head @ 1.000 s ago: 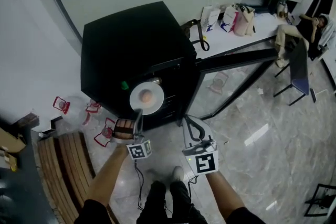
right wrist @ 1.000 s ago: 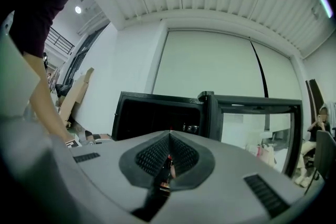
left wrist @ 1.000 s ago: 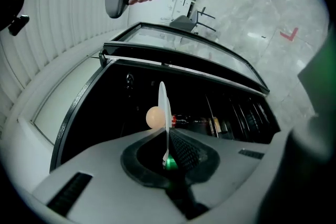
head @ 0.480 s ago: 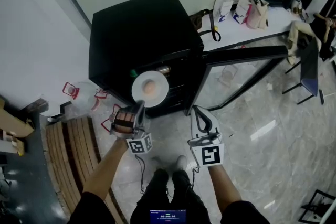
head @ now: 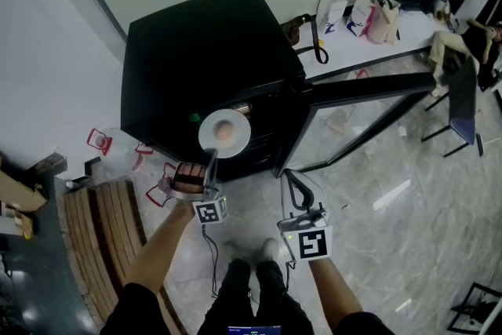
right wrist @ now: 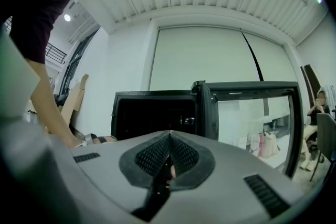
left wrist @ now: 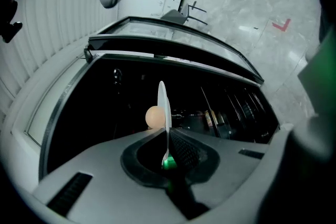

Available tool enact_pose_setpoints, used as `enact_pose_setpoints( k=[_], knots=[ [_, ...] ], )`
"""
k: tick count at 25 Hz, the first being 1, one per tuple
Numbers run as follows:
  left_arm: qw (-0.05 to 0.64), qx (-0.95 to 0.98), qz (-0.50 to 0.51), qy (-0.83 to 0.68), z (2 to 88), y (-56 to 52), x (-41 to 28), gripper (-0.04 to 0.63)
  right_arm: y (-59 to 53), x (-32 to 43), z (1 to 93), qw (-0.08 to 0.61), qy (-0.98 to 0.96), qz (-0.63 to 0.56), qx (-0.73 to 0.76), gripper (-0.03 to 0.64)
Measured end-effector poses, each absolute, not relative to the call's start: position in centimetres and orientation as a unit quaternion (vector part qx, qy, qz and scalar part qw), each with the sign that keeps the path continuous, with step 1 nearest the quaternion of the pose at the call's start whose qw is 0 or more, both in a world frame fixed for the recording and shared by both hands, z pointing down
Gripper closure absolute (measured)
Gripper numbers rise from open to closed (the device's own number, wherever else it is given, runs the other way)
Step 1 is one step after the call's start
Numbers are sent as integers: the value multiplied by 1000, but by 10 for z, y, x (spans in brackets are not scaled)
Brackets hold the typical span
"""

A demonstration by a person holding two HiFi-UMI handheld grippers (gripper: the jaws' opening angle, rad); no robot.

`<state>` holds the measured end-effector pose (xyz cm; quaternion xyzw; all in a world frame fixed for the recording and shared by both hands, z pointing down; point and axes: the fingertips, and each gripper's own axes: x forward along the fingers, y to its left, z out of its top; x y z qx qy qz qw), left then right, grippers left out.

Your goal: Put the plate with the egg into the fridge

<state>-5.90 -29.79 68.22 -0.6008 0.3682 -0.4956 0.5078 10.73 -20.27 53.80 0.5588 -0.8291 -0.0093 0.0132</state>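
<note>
Your left tool (head: 210, 162) is clamped on the near rim of a round white plate (head: 235, 143). The left gripper view shows the plate's thin edge pinched between the jaws. A pale tan egg (head: 223, 132) sits on the plate near its middle.

From that tool, the plate reaches out toward 12 o'clock. It hangs in the air just in front of the dark open front of a black box-shaped fridge (head: 204, 51). Wire shelves show inside the opening.

The fridge's glass-fronted door (head: 369, 84) stands swung wide open, stretching away toward 3 o'clock.

Your right tool (head: 291, 180) has its jaws pressed together with nothing between them. It hovers at 3 o'clock of the left tool, near the hinge side of the door, and points at the fridge.

Below both tools is a glossy grey marbled floor (head: 392, 200).

A slatted wooden bench (head: 90, 239) lies at 8 o'clock.

A white tabletop (head: 353, 47) with several bags (head: 372, 12) stands at 1 o'clock.
</note>
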Motion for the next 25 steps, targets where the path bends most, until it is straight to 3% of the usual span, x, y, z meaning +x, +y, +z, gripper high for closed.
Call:
enact_pose_setpoints(
  k=[9,20,25],
  knots=[
    [497,-576,-553,339,757,-369,-63,575,-204,102,585,49,-834,17,549,611],
    [470,-585,-581,315,779,-393,-54,575,-221,104,604,53,-829,36,556,611],
    [385,-630,-612,284,801,-390,-54,574,-224,101,607,48,-829,42,555,611]
  ],
)
